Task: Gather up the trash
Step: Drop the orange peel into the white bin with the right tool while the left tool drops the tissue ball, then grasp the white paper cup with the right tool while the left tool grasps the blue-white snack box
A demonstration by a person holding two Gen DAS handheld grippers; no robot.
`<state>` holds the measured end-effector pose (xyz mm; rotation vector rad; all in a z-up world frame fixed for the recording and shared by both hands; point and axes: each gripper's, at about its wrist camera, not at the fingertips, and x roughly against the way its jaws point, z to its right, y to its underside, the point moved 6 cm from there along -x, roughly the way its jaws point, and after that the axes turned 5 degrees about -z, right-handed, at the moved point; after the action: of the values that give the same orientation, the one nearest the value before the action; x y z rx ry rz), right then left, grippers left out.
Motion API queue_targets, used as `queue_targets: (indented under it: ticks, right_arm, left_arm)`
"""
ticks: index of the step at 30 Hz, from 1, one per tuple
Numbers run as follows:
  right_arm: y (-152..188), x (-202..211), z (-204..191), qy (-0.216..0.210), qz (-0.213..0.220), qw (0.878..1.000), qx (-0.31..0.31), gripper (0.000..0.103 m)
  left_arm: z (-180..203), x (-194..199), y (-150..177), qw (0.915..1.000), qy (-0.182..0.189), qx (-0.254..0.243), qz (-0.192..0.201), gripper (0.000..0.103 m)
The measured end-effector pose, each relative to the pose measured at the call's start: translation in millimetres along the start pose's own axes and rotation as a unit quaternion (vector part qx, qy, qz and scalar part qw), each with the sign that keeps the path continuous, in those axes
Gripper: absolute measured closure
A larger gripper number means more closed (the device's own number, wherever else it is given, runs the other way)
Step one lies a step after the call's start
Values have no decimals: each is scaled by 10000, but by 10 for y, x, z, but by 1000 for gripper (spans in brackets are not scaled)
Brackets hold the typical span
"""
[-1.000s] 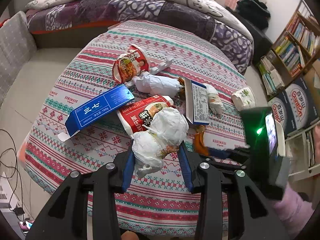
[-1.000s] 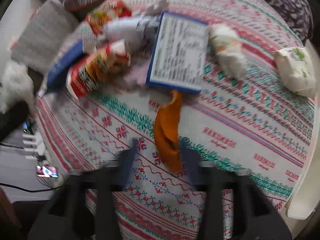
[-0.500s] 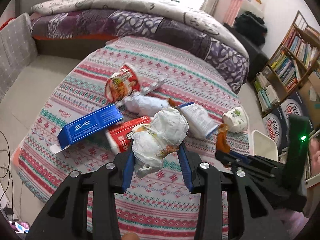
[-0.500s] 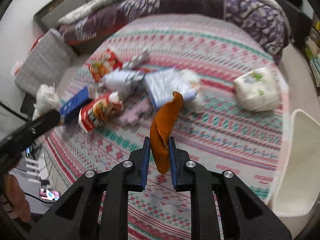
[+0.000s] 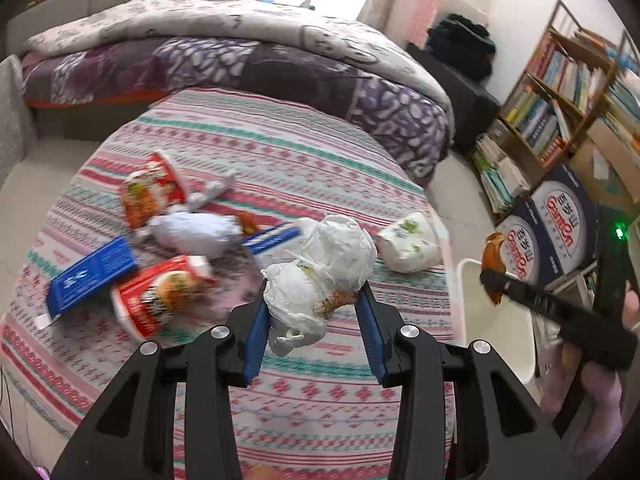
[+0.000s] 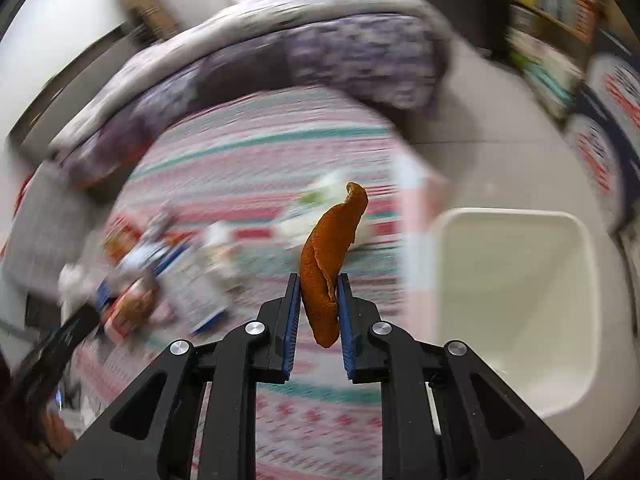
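Observation:
My left gripper [image 5: 314, 304] is shut on a crumpled white plastic bag [image 5: 324, 268] and holds it above the patterned tablecloth [image 5: 280, 152]. My right gripper [image 6: 319, 300] is shut on an orange peel [image 6: 326, 264], held in the air near a white bin [image 6: 516, 304]. In the left wrist view the right gripper [image 5: 494, 280] with the peel [image 5: 492, 254] is over the bin's rim [image 5: 468, 272]. On the table lie two red noodle cups [image 5: 160, 300], a blue box [image 5: 92, 276], a white wrapper [image 5: 196, 232] and a tissue pack [image 5: 408, 244].
A bed with a purple quilt [image 5: 240, 60] stands behind the table. A bookshelf [image 5: 560, 92] and blue cartons [image 5: 560, 220] are at the right, behind the bin. The right wrist view is motion-blurred.
The right gripper closed on the orange peel, lifted it off the table and carried it right toward the white bin. The left gripper, still holding the bag, rose and turned right.

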<state>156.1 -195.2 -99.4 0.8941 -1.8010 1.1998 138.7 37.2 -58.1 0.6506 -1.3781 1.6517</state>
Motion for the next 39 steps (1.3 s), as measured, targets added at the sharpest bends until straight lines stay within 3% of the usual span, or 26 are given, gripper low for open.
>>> queue_targets:
  ticks: [8,9,10,11,16,22,23,24,25,26,27,30,33,36,39]
  right_arm:
    - [-171,94,928,639,15,9909,-1181,81]
    - [-188,121,1012,681,43,9893,-1290,71]
    - [-201,141,1055,700,73,9881,-1370,54]
    - [-217,188,1126,700,147,9863,-1489,49]
    - [-295,343,1311,523,317,9811,-1836,33]
    - [-385,429,1429,196,385,9746,-2197,24]
    - [-398,440,1432,149,387,9739,-2232,24]
    - [-413,447,1426,111,387,9733,-2259,24]
    - [-423,455,1421,80,389,9729,-2279,23]
    - [-440,452,1406,44,387,9725,-2296,22]
    - [-456,440,1380,25,383,9727,-2290,20]
    - [-472,352,1279,34,292,9746,-2219,18]
    - [-487,200,1116,116,153,9784,-2059,17]
    - [-487,2,886,307,33,9853,-1680,16]
    - [-485,-192,649,414,-116,9905,-1306,16]
  left_arm:
    - [587,-257,49,9983,313,-454,-203,62]
    - [661,-288,64,9979,356,-493,-233,62]
    - [760,-339,77,9972,425,-548,-284,62]
    - [829,-368,95,9966,480,-586,-315,62]
    - [1235,-576,201,9925,689,-865,-527,61]
    - [1725,-816,389,9839,1072,-1132,-876,61]
    - [1816,-844,432,9813,1175,-1195,-946,57]
    - [1883,-861,473,9791,1248,-1260,-997,45]
    - [1929,-868,493,9784,1250,-1315,-992,39]
    - [1935,-860,488,9796,1165,-1359,-914,29]
    - [1917,-854,472,9811,1058,-1383,-849,26]
    - [1661,-877,360,9895,401,-1189,-718,23]
    - [1173,-935,221,9945,-544,-614,-651,22]
    - [642,-1025,146,9883,-1283,98,-814,22]
    - [220,-1098,127,9806,-1574,618,-997,22]
